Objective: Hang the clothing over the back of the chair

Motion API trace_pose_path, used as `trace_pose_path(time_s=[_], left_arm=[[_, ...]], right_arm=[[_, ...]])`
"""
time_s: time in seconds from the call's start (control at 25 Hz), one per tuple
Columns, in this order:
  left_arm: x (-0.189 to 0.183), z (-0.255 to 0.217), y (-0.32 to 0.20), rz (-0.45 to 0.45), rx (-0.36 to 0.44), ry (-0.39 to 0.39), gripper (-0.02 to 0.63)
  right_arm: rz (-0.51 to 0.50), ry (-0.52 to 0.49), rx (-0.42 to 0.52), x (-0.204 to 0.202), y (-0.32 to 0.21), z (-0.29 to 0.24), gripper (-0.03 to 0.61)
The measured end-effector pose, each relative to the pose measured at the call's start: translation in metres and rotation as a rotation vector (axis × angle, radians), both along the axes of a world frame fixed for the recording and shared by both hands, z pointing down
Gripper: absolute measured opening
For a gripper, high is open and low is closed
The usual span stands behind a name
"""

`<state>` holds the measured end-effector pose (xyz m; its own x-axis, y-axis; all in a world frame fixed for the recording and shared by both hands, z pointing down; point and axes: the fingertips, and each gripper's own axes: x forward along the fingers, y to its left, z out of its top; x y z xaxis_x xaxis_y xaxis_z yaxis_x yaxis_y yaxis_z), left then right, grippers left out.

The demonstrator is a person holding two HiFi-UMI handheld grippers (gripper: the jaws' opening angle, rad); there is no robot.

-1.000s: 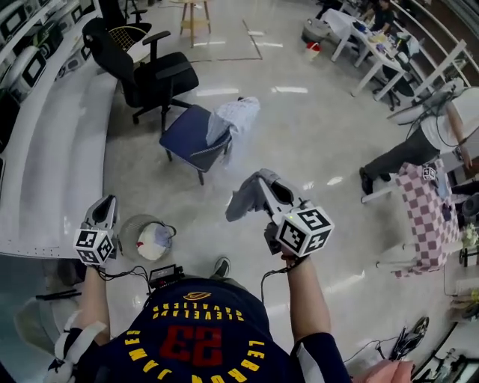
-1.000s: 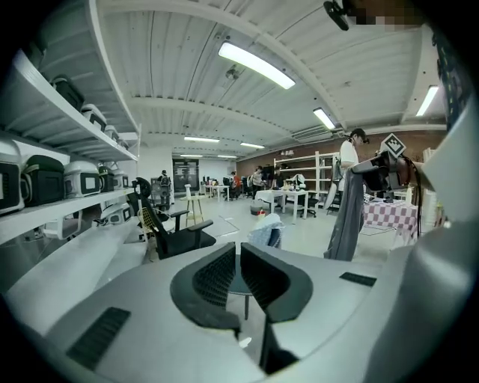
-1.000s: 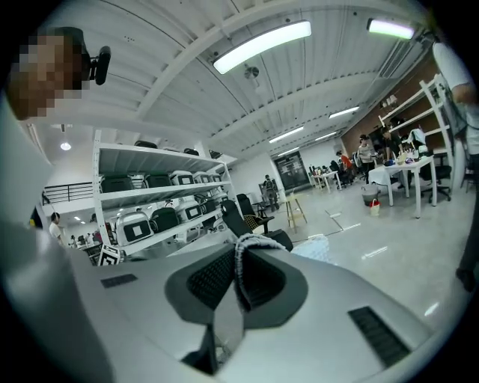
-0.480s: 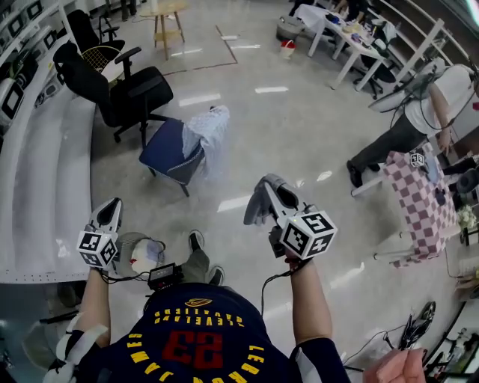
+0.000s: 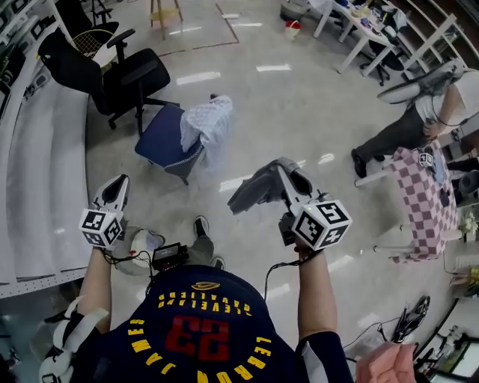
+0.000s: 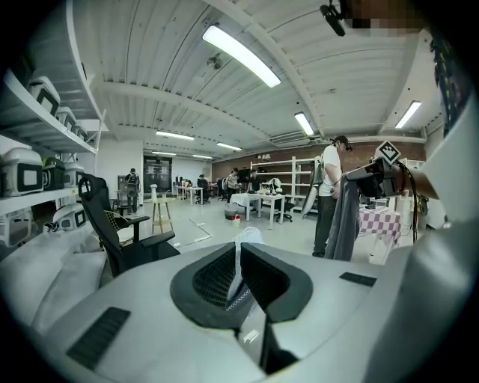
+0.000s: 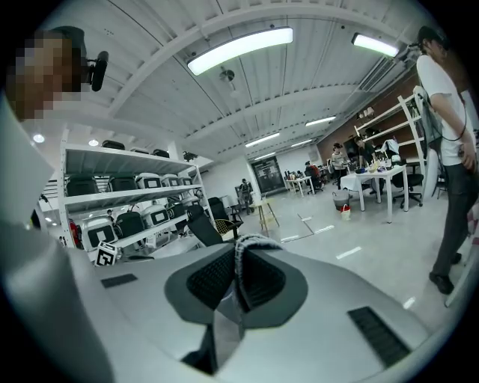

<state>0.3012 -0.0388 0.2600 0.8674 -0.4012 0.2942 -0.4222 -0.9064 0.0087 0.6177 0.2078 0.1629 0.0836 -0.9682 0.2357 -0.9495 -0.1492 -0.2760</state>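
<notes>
A grey garment hangs from my right gripper, which is shut on a fold of it. Ahead on the floor stands a blue-seated chair with a pale patterned garment draped over its back. My left gripper is held out at the left, shut and with nothing in it. In the left gripper view its jaws stand together. The pale garment peeks just above them, and the grey garment hangs at the right.
A black office chair stands behind the blue one, beside a long white counter. A round bin sits by my feet. At the right a person bends near a checked tablecloth. A wooden stool and tables stand farther back.
I have walked on across the floor and both grippers have come along. The grey garment stays in the right gripper. The bin has slid back toward my feet.
</notes>
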Motion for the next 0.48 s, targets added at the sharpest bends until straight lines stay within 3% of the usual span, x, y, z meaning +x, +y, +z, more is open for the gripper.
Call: trace_pose_path(time_s=[0.48], left_arm=[[0.071,0.017,-0.102,0.044,-0.057,0.015,0.021]], right_arm=[[0.022,0.001,-0.061,0.048,-0.1,0.004,0.032]])
